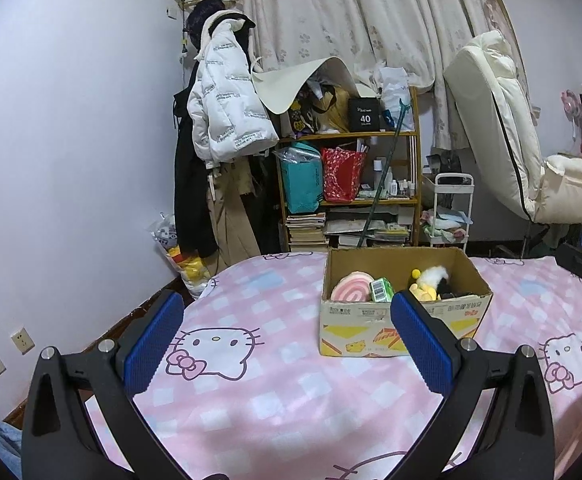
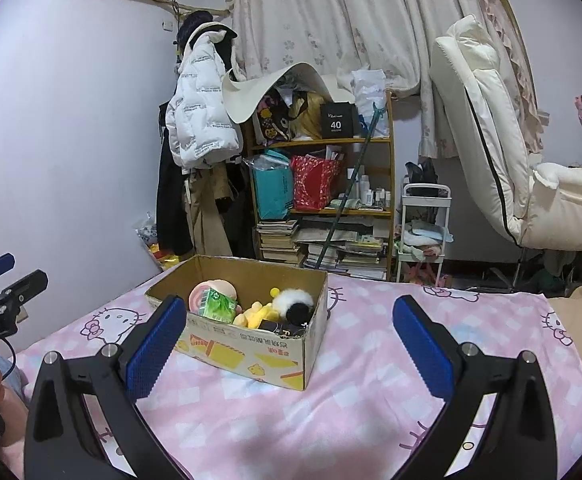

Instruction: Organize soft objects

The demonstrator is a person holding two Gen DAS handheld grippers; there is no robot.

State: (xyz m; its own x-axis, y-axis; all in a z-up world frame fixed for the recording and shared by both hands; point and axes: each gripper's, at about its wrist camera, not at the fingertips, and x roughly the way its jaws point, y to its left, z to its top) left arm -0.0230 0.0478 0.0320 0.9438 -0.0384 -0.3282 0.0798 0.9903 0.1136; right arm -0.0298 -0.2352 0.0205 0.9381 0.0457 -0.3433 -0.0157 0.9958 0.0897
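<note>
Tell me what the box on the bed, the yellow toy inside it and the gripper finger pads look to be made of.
Box: corrugated cardboard, matte brown inside, printed outside, edges worn. Yellow toy: plush fabric, seemingly stuffed; fuzzy, slumped shape. Right gripper and left gripper finger pads: blue, dotted texture, probably rubber or grippy plastic.

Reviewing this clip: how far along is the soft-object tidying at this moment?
Looks nearly done: the cardboard box already holds a pink swirl cushion, green pack, yellow plush and white-black fluffy toy. Left gripper and right gripper are open, empty. No loose soft items show on the bedsheet.
</note>
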